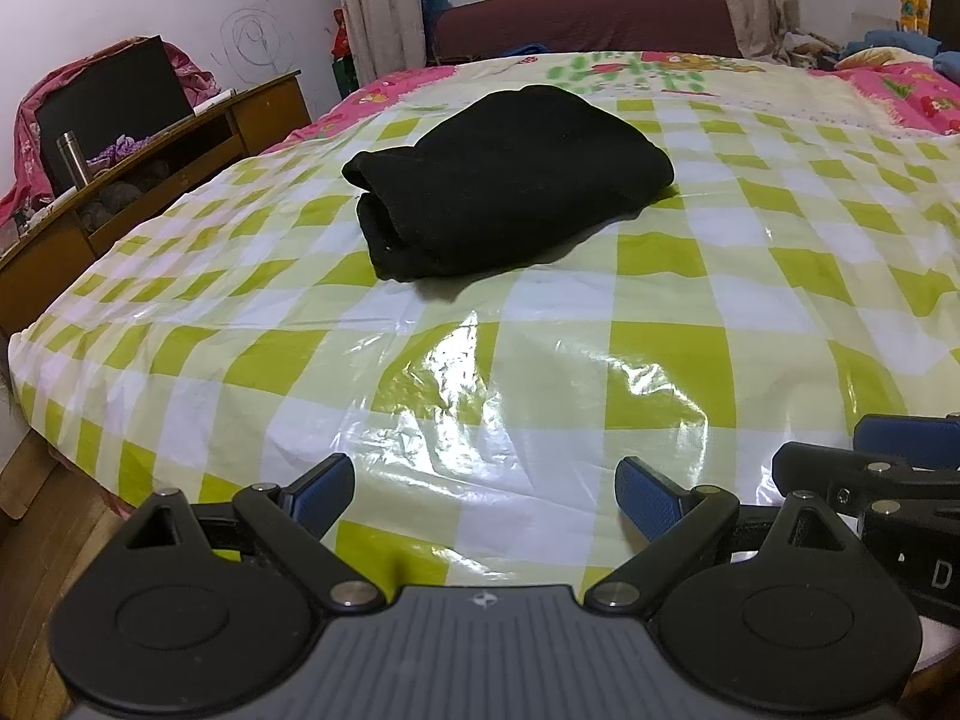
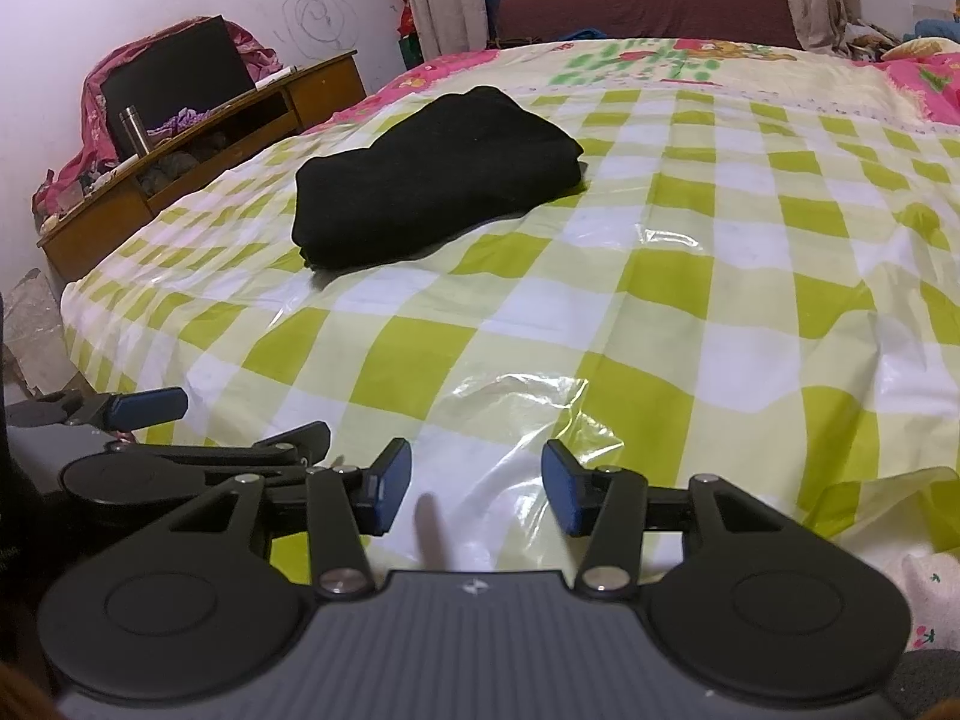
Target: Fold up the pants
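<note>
The black pants (image 1: 510, 180) lie folded into a compact bundle on the bed's green-and-white checked plastic cover (image 1: 540, 360); they also show in the right wrist view (image 2: 432, 177), left of centre. My left gripper (image 1: 486, 495) is open and empty, held low near the bed's front edge, well short of the pants. My right gripper (image 2: 477, 492) is open and empty too, beside the left one, whose fingers (image 2: 144, 408) show at the lower left of the right wrist view. Part of the right gripper (image 1: 900, 468) shows at the right edge of the left wrist view.
A wooden desk (image 1: 180, 150) with a metal flask (image 1: 73, 159) and a dark screen stands left of the bed. A maroon bench (image 1: 582, 18) under the window lies beyond. Bedding is piled at the far right (image 1: 888, 48). The bed edge drops off at the left.
</note>
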Motion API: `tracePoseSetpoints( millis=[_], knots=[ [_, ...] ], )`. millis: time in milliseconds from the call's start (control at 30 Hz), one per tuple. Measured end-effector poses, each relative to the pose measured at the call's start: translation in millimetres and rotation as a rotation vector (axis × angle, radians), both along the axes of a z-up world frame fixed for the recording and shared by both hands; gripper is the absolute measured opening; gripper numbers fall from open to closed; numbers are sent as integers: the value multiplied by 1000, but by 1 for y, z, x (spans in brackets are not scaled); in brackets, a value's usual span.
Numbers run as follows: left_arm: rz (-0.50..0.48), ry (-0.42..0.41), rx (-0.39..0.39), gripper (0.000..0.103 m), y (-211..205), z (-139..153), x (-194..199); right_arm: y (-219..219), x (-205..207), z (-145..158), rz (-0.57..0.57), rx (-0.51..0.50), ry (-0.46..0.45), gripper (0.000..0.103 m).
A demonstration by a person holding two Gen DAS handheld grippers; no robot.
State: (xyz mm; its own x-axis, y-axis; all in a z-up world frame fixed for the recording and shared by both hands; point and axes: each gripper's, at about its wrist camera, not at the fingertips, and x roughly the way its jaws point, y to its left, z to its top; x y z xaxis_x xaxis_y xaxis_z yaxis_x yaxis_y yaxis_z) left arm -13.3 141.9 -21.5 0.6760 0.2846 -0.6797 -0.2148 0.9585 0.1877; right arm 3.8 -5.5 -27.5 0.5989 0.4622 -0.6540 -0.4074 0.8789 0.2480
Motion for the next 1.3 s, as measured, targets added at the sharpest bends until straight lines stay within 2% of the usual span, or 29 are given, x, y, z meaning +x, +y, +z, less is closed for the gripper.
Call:
tracePoseSetpoints(
  millis=[400,567,900,1300],
  knots=[
    [1,6,0,103,-1,0,1,1,0,-2,1,1,7,50],
    [-2,-10,25,103,-4,1,-2,1,0,-2,2,0,6,50],
    [-4,-1,-5,103,-1,1,-1,1,0,-2,1,1,7,50],
    [-2,12,-4,103,-2,0,0,1,0,-3,1,1,11,50]
  ],
)
